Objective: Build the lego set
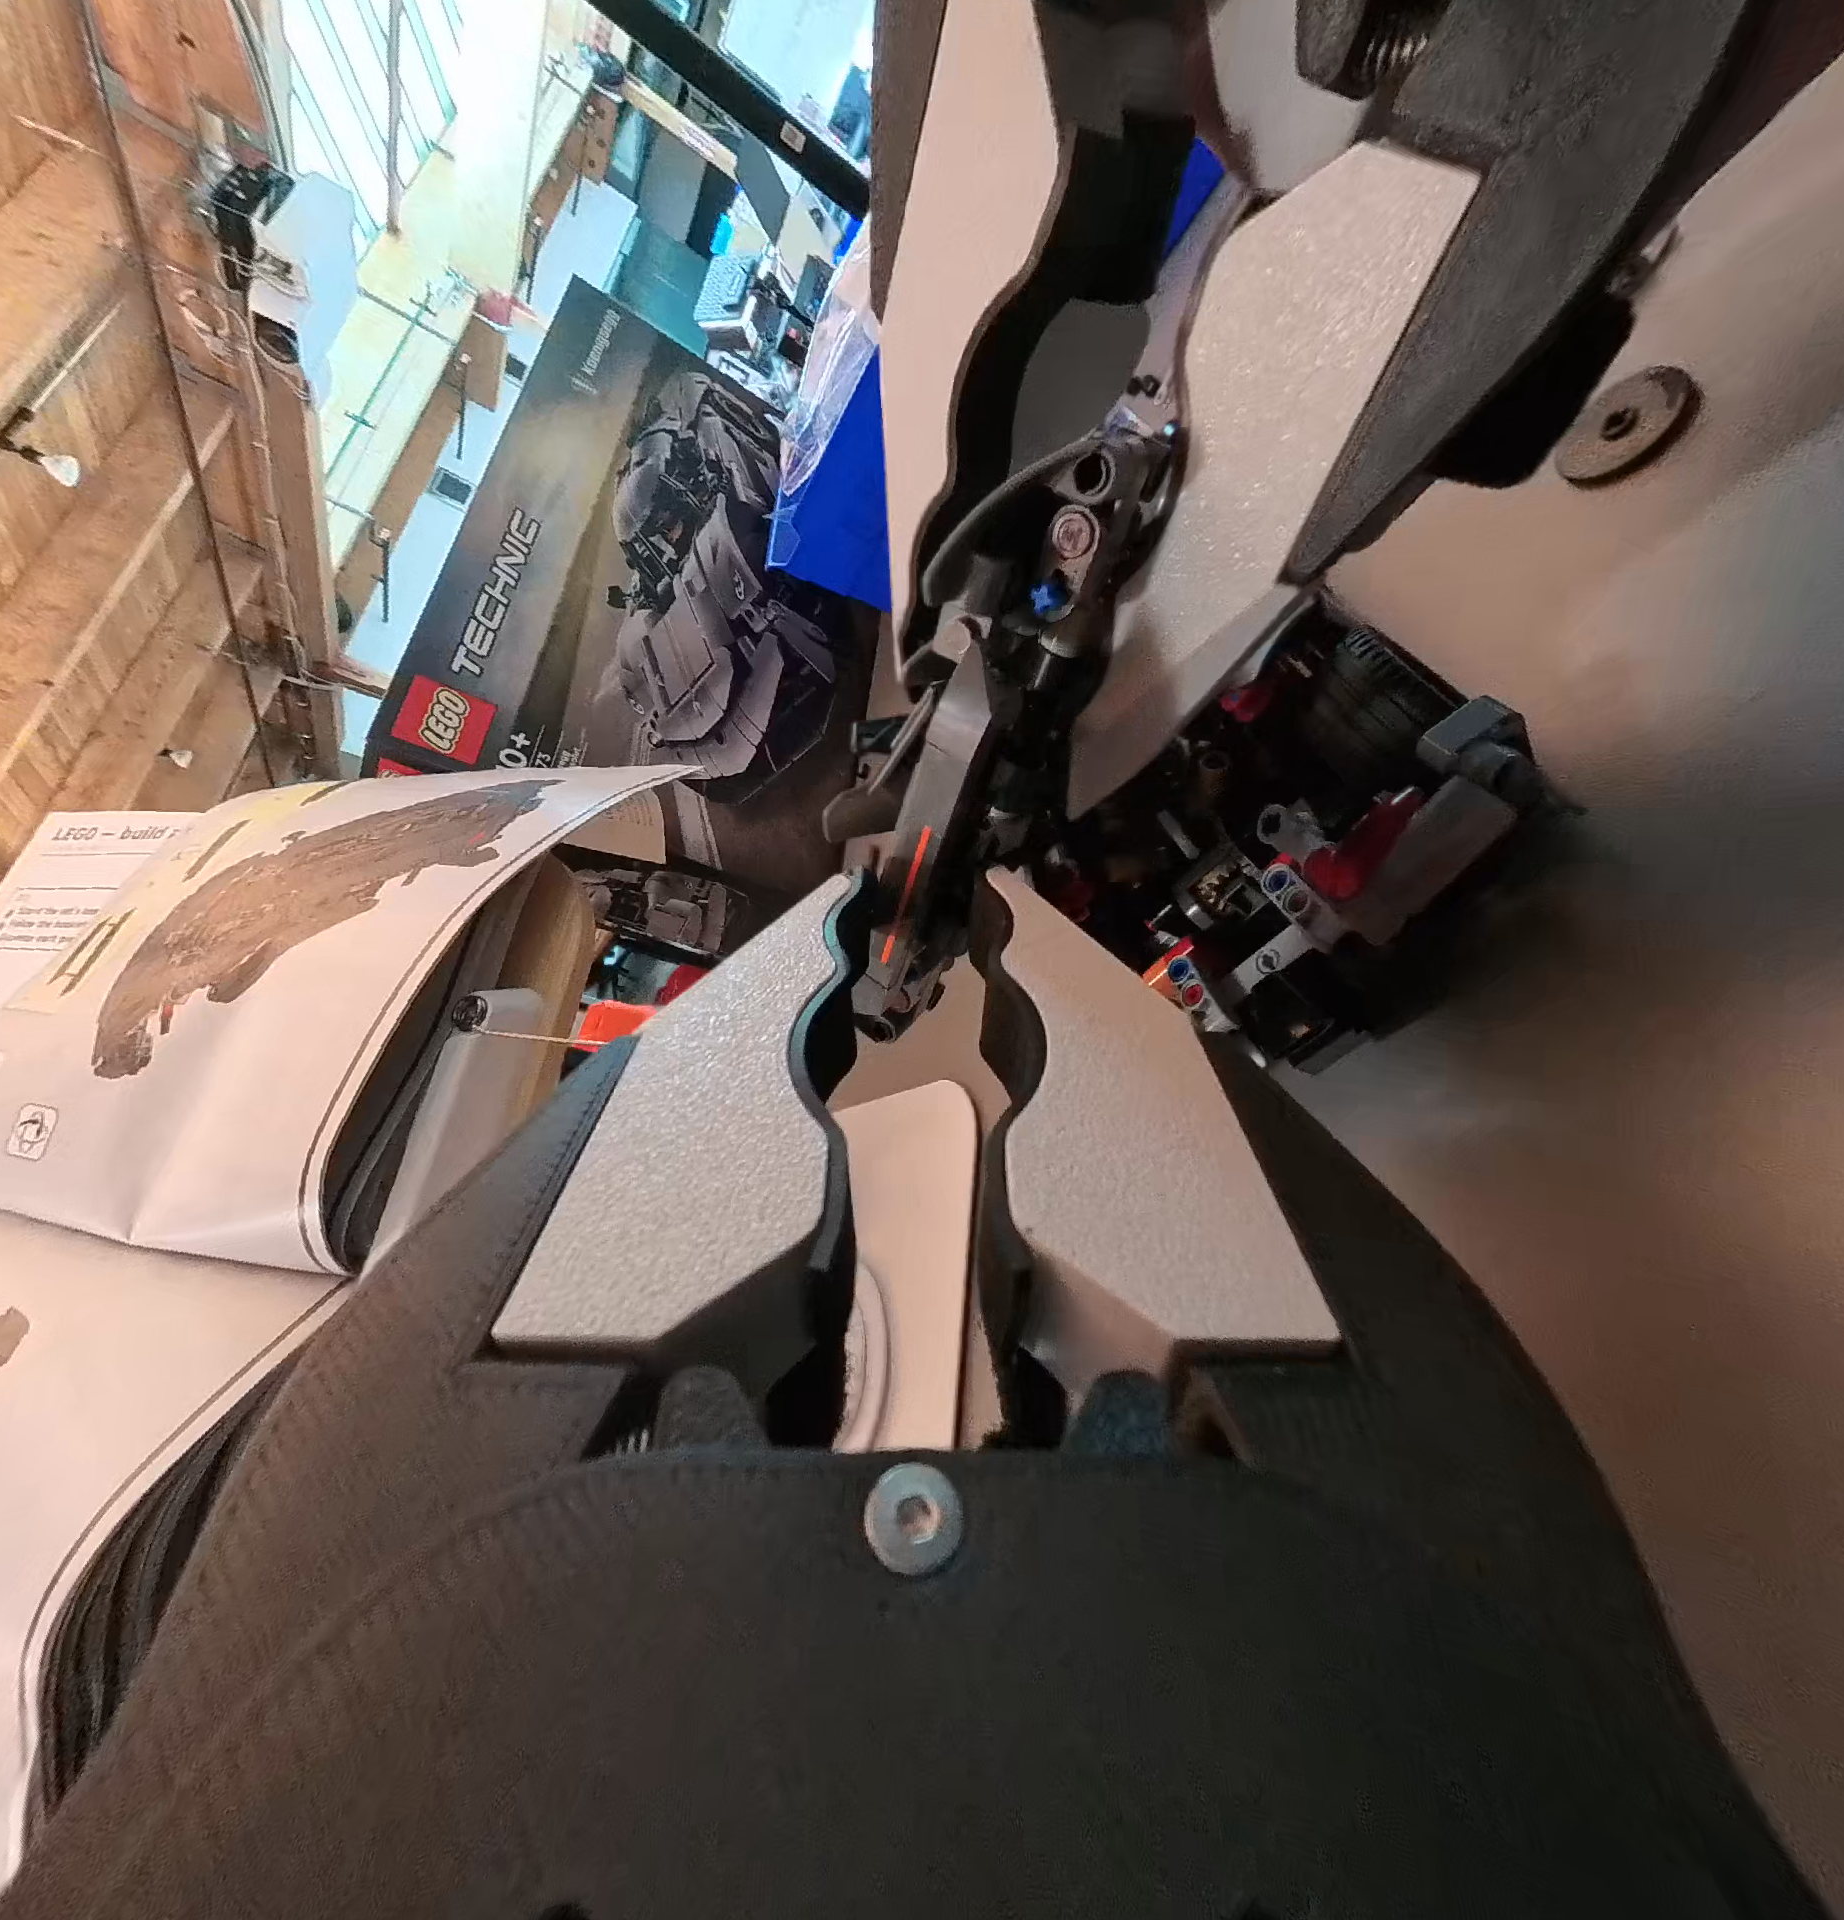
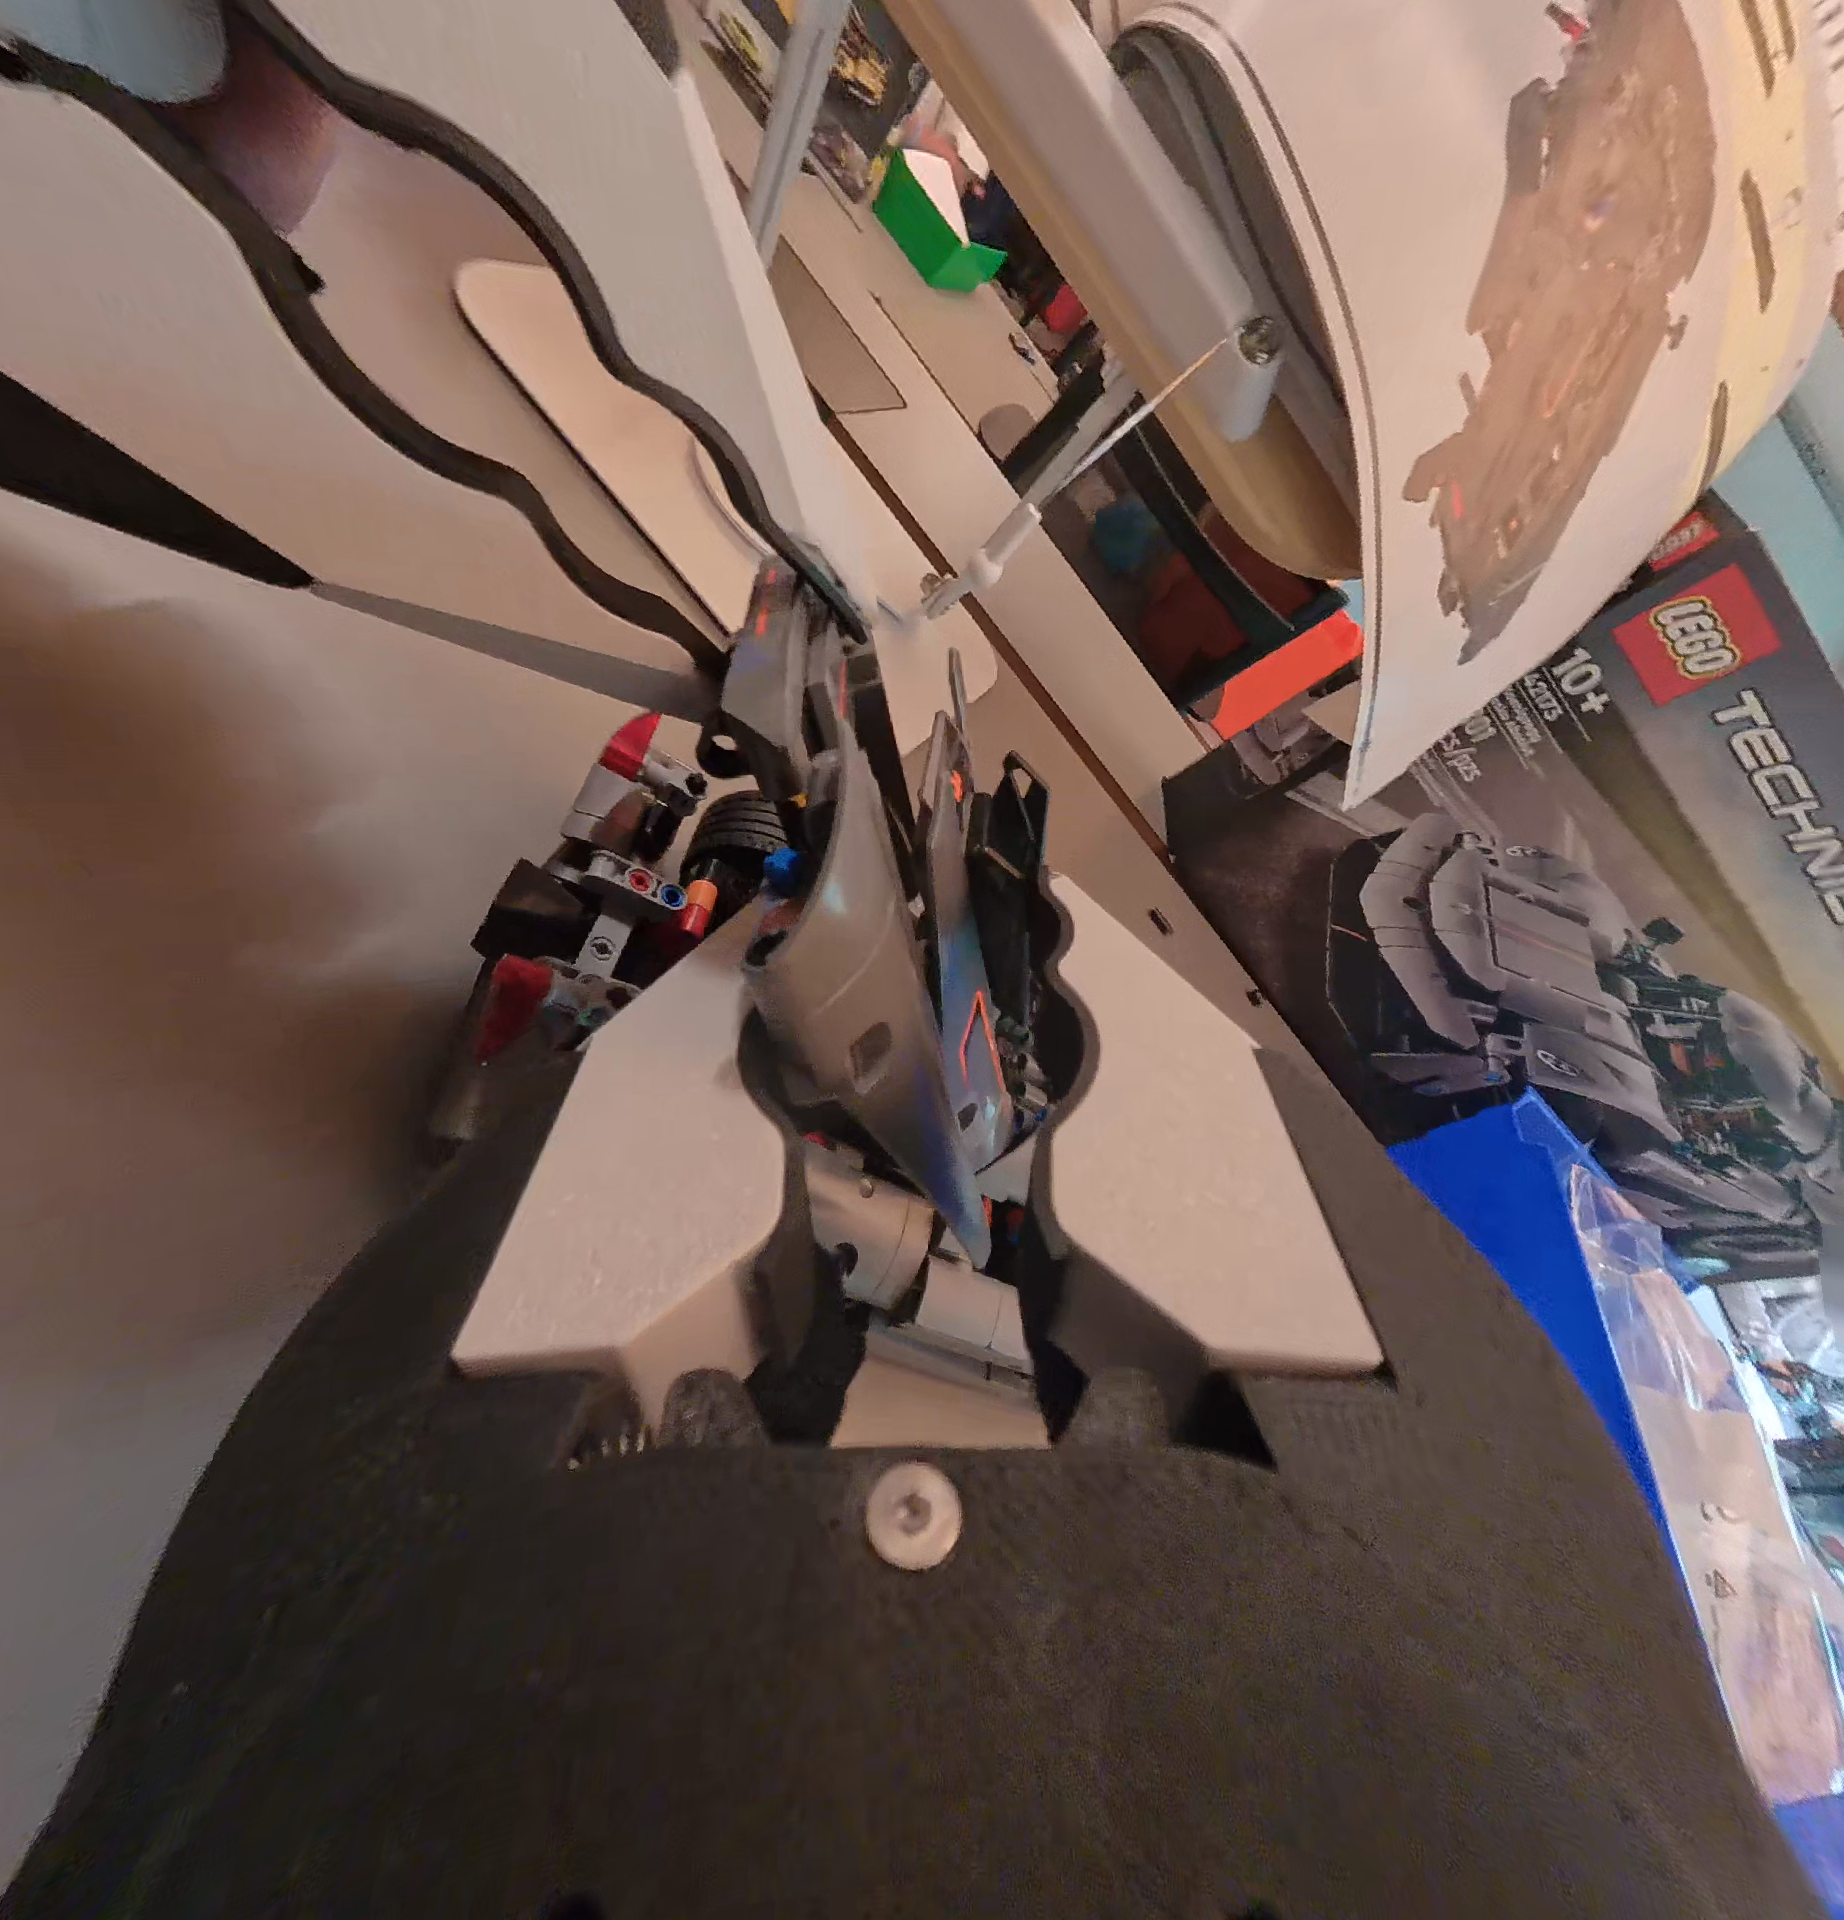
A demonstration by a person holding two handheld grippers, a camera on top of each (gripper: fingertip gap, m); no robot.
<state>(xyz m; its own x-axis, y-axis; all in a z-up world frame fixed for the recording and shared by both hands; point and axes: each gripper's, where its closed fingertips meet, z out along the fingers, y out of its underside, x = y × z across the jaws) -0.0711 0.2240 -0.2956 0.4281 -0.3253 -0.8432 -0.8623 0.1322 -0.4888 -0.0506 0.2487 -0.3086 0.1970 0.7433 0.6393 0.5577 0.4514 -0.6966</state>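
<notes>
A grey Lego body-panel assembly (image 1: 959, 748) with orange stripes and a blue pin is held in the air between both grippers. My left gripper (image 1: 923, 904) is shut on its near, lower end. My right gripper (image 1: 1001, 717) comes in from above and is shut on its upper part. In the right wrist view my right gripper (image 2: 902, 935) clamps the grey assembly (image 2: 876, 997), and the left gripper (image 2: 793, 634) pinches its far tip. The partly built car chassis (image 1: 1313, 831), black with red and grey parts, lies on the table behind; it also shows in the right wrist view (image 2: 627, 894).
The Lego set box (image 1: 606, 582) lies flat beyond the grippers, with an open instruction booklet (image 1: 274, 987) propped on a stand beside it. A blue bin (image 2: 1500, 1226) holds clear bags of parts. An orange bin (image 2: 1282, 665) and a green bin (image 2: 928, 229) sit farther off. There is about 4 cm between the tips of the two grippers.
</notes>
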